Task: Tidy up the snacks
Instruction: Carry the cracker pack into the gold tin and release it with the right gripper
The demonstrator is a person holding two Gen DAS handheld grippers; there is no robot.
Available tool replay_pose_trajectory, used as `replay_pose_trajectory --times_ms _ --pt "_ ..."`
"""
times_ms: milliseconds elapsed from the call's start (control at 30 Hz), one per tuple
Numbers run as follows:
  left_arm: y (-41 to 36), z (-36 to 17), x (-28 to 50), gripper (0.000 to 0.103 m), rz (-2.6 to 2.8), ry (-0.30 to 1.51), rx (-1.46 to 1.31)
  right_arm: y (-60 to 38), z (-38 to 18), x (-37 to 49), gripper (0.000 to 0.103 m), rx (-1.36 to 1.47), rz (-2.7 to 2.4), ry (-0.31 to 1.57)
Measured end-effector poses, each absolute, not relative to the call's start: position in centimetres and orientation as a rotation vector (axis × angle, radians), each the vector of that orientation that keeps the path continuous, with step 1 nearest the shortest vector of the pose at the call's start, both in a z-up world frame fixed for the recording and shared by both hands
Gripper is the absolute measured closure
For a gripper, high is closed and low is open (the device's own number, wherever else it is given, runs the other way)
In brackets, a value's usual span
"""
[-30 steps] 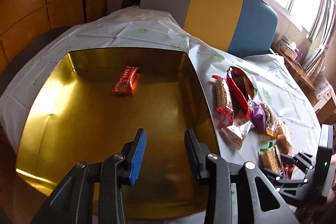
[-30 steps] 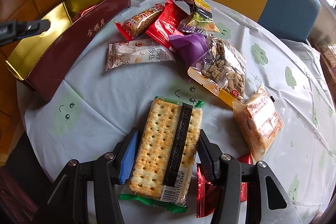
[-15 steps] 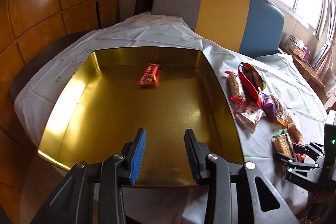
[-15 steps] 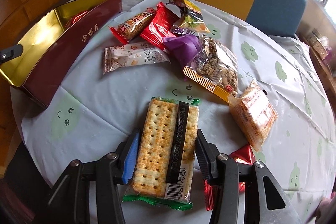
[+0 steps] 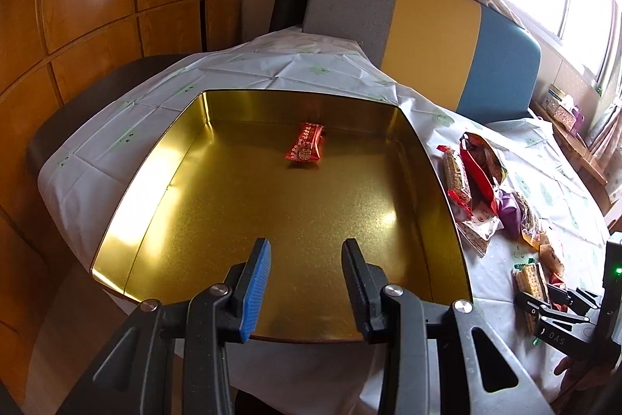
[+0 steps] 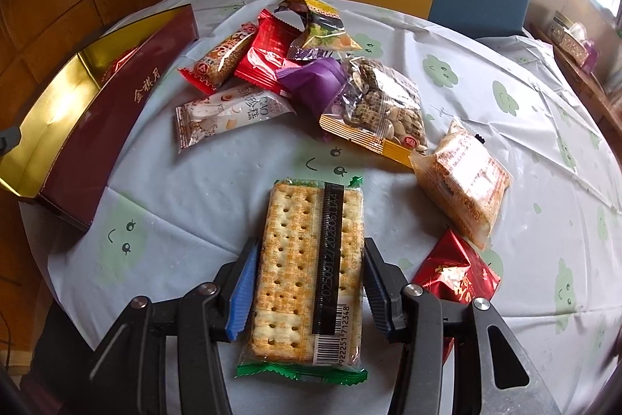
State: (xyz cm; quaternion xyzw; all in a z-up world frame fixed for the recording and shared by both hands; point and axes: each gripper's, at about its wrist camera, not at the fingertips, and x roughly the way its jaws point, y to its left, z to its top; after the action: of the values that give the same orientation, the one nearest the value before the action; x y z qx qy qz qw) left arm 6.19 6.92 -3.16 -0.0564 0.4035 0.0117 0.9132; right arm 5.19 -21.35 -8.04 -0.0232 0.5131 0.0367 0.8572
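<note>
Barcode-striped cracker pack sits gripped in right gripper jaws; left gripper jaws gape empty

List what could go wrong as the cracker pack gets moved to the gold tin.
1. The right gripper has just closed on the cracker pack by its long edges; a hard squeeze could crack the crackers.
2. The red foil packet beside one finger might get dragged.
3. The pack could clip the tin's wall.
</note>
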Motion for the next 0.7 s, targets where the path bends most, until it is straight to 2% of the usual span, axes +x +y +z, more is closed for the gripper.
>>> replay_pose_trajectory --times_ms 300,567,700 --pt "7.2 -3.2 6.4 0.065 0.050 0.829 -0.108 -20.5 -7.5 4.9 0.055 -0.054 0.033 1.035" --pt "7.7 -3.5 6.5 0.065 0.080 0.827 -0.112 -18.3 -2.7 5.4 0.055 0.028 0.134 0.927" --pt "8.2 -3.6 6.6 0.065 0.095 0.827 -0.120 -16.1 -0.6 6.5 0.055 0.147 0.280 0.934"
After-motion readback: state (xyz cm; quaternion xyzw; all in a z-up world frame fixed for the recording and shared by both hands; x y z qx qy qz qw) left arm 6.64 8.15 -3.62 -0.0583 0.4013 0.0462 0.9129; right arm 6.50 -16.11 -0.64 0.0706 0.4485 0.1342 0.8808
